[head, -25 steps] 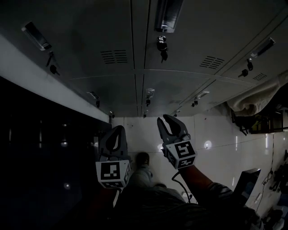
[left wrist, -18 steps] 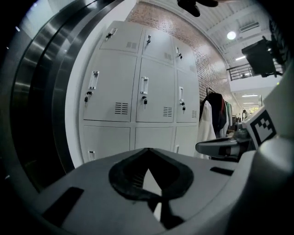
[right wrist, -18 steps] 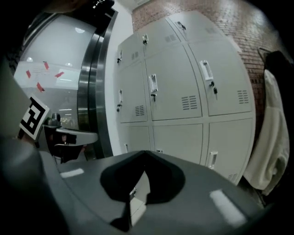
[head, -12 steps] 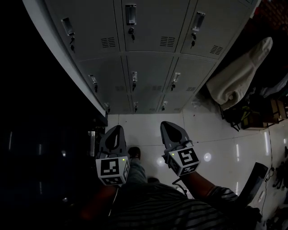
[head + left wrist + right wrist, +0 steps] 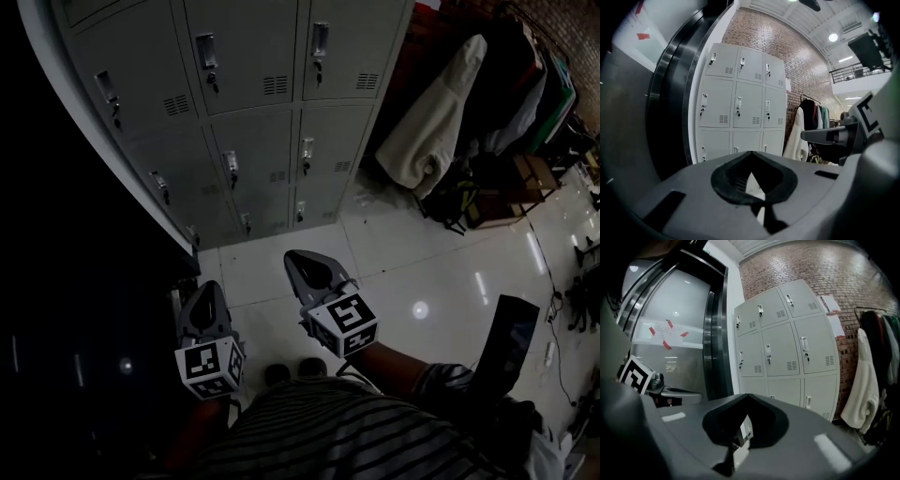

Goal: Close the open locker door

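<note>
My left tool (image 5: 208, 289), a grey moulded shell tapering to a point, left marker cube (image 5: 208, 366) in black-and-white squares behind it, my right tool (image 5: 292, 257) in the same grey, right marker cube (image 5: 342, 324) likewise patterned, dark striped shirt (image 5: 319, 436), striped sleeve (image 5: 441, 382), dark shoes (image 5: 291, 372)

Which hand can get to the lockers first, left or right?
Probably right: the right tool is held farther forward toward the lockers than the left tool. Both shut, empty. No open door shows.

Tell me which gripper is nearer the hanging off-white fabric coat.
Right. The right gripper is left of the off-white coat; the left gripper is farther left.
</note>
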`<state>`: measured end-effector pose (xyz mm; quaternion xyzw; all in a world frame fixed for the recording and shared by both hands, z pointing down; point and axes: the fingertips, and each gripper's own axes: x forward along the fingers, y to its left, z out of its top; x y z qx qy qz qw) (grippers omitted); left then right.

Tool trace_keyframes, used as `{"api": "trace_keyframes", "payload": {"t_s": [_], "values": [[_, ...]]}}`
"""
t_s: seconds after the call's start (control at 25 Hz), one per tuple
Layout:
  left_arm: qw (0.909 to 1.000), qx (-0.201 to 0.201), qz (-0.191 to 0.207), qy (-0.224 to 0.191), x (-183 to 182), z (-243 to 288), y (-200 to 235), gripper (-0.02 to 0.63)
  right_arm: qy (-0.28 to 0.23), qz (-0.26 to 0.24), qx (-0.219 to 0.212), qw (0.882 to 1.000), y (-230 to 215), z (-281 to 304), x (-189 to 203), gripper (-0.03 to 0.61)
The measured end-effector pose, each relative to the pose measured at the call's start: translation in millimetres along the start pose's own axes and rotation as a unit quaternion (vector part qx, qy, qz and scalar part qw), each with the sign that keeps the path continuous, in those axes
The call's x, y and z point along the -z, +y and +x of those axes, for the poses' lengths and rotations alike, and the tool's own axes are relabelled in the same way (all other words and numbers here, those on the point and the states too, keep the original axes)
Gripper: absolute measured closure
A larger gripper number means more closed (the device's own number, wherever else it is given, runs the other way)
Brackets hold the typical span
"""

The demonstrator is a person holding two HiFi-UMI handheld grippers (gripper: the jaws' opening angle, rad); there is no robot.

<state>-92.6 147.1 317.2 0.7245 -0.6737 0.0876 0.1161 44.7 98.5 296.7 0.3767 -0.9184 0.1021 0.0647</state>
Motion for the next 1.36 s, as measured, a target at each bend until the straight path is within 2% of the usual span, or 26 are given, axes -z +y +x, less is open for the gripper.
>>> {"api": "trace_keyframes", "payload": {"t_s": [0.16,0.44,0.8,1.36], "values": [[0.9997,0.023,0.006,-0.002,1.2,-21.6,3.2,0.611,-0.002,-0.009,0.001,1.000,30.9,-6.5,-4.6,0.578],[0.9994,0.033,-0.001,-0.006,3.3,-43.8,4.3,0.611,0.010,-0.007,0.005,1.000,56.1,-21.8,3.0,0.578],[0.9994,0.035,-0.003,-0.005,5.5,-53.2,0.8,0.611,0.007,-0.018,0.009,1.000,64.3,-32.0,3.4,0.578],[0.9993,0.036,-0.002,0.005,6.5,-46.4,-13.4,0.611,0.010,-0.019,0.002,1.000,53.2,-35.7,1.9,0.578]]}}
